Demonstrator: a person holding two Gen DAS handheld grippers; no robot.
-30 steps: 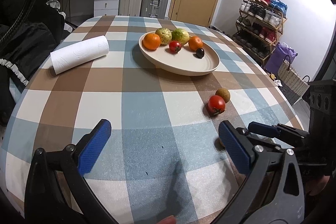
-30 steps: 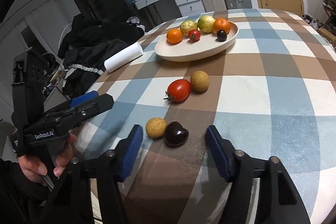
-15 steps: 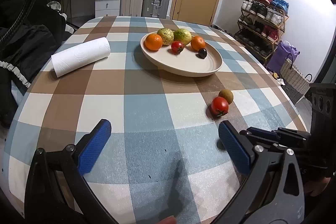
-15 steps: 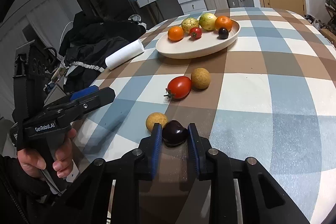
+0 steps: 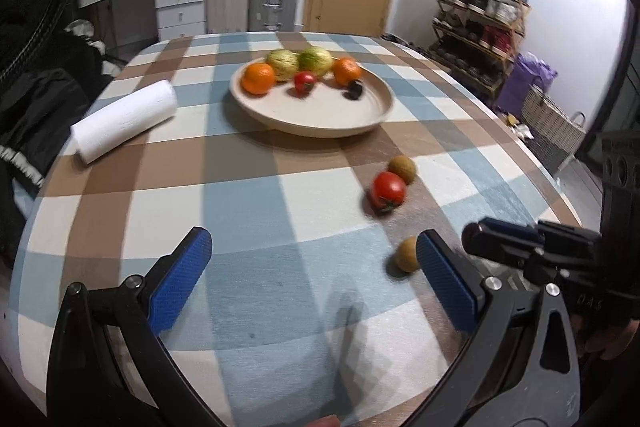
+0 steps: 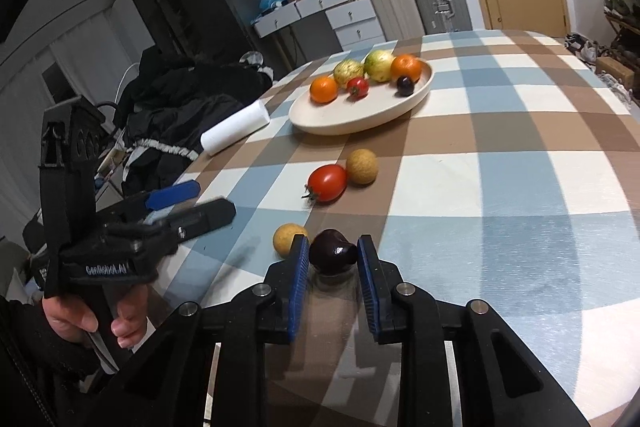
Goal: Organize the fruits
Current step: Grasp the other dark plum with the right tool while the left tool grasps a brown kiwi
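Lifted dark glossy plum (image 6: 333, 256), heart-shaped

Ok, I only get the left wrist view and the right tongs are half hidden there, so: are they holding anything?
Observer: Yes. The right tongs are shut on a dark fruit. I can't tell whether it is off the cloth.
Operator: Anything crowding them?
Observer: A tan round fruit sits right beside the outside of one finger, partly behind it. I can't tell whether they touch.
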